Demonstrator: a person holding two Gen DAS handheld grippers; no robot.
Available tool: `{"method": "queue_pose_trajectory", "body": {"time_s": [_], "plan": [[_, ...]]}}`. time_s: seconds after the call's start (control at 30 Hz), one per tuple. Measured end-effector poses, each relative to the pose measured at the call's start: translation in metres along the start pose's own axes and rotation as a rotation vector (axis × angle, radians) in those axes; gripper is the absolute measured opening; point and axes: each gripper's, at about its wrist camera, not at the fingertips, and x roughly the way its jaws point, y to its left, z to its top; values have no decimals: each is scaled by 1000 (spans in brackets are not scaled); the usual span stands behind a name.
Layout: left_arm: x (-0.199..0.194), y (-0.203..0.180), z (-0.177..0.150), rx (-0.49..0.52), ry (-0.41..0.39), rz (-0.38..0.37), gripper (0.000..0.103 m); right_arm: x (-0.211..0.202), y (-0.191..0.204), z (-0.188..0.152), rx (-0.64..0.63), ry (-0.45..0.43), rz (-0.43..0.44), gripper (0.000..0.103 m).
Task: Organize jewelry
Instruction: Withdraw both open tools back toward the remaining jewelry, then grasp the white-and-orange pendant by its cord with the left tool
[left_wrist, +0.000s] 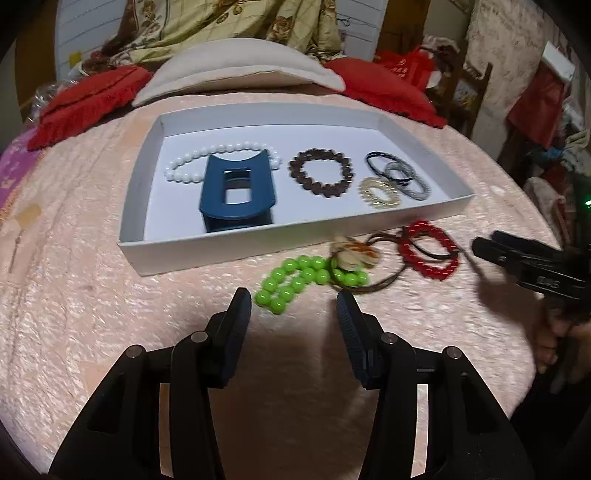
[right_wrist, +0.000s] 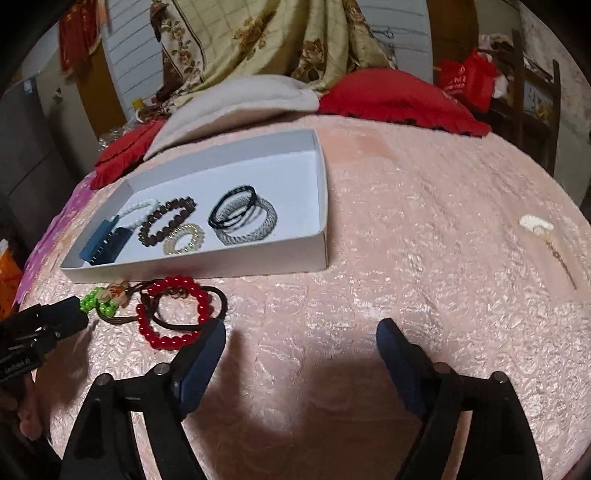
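Two grippers hover low over a bed (left_wrist: 424, 332) with a pink textured cover, which serves as the work surface. Largest item on it is a shallow white tray (left_wrist: 236, 245), set flat in the middle so both hands can reach it; it looks like the collecting place. Inside, spread apart rather than piled: a blue hair claw (left_wrist: 236, 192) partly lying on a white bead bracelet (left_wrist: 184, 166), a dark brown bead bracelet (left_wrist: 320, 172), a striped grey band (right_wrist: 255, 221) overlapped by a black one (right_wrist: 232, 208), and a small pale coil tie (left_wrist: 380, 192).

Unsorted pieces lie in a tangle just outside the tray's near wall: a brown cord necklace with a flower charm (left_wrist: 354, 253), a red bead bracelet (left_wrist: 430, 253) over a dark hair tie (right_wrist: 218, 306), and a green bead bracelet (left_wrist: 303, 282).

Left gripper (left_wrist: 293, 304) has its jaws partly open, empty, lined up just short of the green beads, probably for the next pick. Right gripper (right_wrist: 301, 338) has jaws wide, empty, its left finger beside the red bracelet, likely aiming there.
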Motion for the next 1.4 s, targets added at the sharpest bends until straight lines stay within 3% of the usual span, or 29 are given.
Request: {"method": "queue_pose_trajectory", "body": {"time_s": [0.13,0.23,0.3,0.4,0.5,0.6,0.63,1.07,1.1,1.17,1.23,1.4], "plan": [[4,5,1,1,-5,39,60,5,6,2,-27,18,-7,92],[6,3,4,13,8,11,76,6,7,2,-33,25,-2,95],[9,-3,5,49,23,36,77,7,8,3,-32,27,-3,96],[1,-6,4,43,-1,-12,70,8,10,3,-37,32,-10,97],[-11,-6,6,44,-52,-35,70,8,11,4,-37,34,-15,98],[-13,-6,13,-2,-75,-152,70,9,12,5,-35,36,-19,98],[-11,-7,14,-4,-79,-156,70,10,13,5,-39,38,-23,98],[19,-41,29,121,-39,-98,69,12,15,5,-45,43,-31,99],[21,-43,29,130,-30,-91,67,12,15,5,-45,43,-31,99],[30,-44,28,139,16,-85,45,12,15,5,-46,44,-30,99],[33,-42,29,130,22,-66,35,12,15,5,-45,44,-31,99],[26,-34,26,94,-13,-73,35,13,17,5,-51,49,-35,100]]}}
